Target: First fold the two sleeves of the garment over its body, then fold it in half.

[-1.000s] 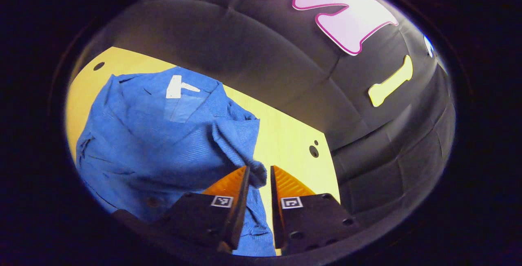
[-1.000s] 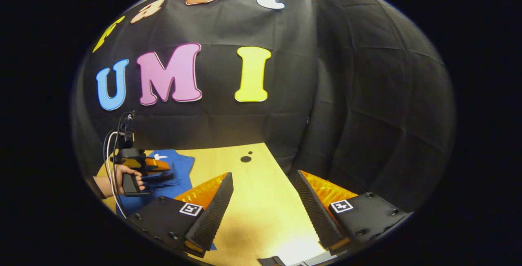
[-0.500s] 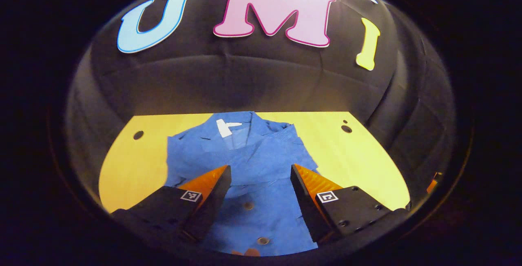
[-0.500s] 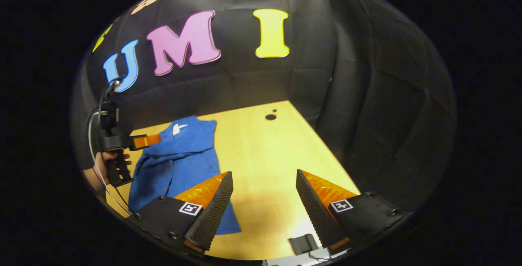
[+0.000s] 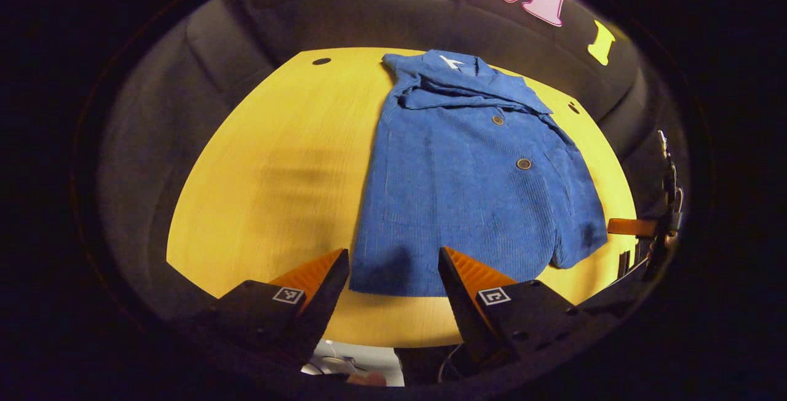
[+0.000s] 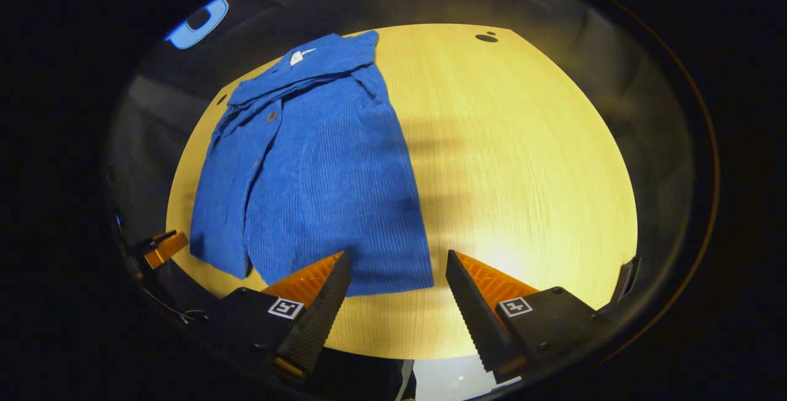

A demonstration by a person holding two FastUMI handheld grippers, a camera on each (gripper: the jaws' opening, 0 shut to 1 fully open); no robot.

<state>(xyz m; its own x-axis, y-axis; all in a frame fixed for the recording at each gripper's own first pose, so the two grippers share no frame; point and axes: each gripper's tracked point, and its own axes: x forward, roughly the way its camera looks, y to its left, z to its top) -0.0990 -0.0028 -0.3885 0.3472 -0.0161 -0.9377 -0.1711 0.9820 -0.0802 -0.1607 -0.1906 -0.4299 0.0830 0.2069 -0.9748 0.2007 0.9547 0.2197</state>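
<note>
the blue garment (image 5: 473,192) lies flat on the tabletop (image 5: 276,173) just ahead of both tools, with its sleeves apparently already folded over the body, so the halving fold is what i judge remains. the left hand-held gripper (image 5: 393,266) hovers wide open and empty above the near hem; the right hand-held gripper (image 6: 398,269) is likewise open, holding nothing, over the hem's corner.

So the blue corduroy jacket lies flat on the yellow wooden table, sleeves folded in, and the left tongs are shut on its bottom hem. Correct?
Not quite. The left tongs are open, poised near the hem with nothing between them, as the left gripper view shows. The rest holds: the blue corduroy jacket lies flat on the yellow wooden table with its sleeves folded in.
</note>
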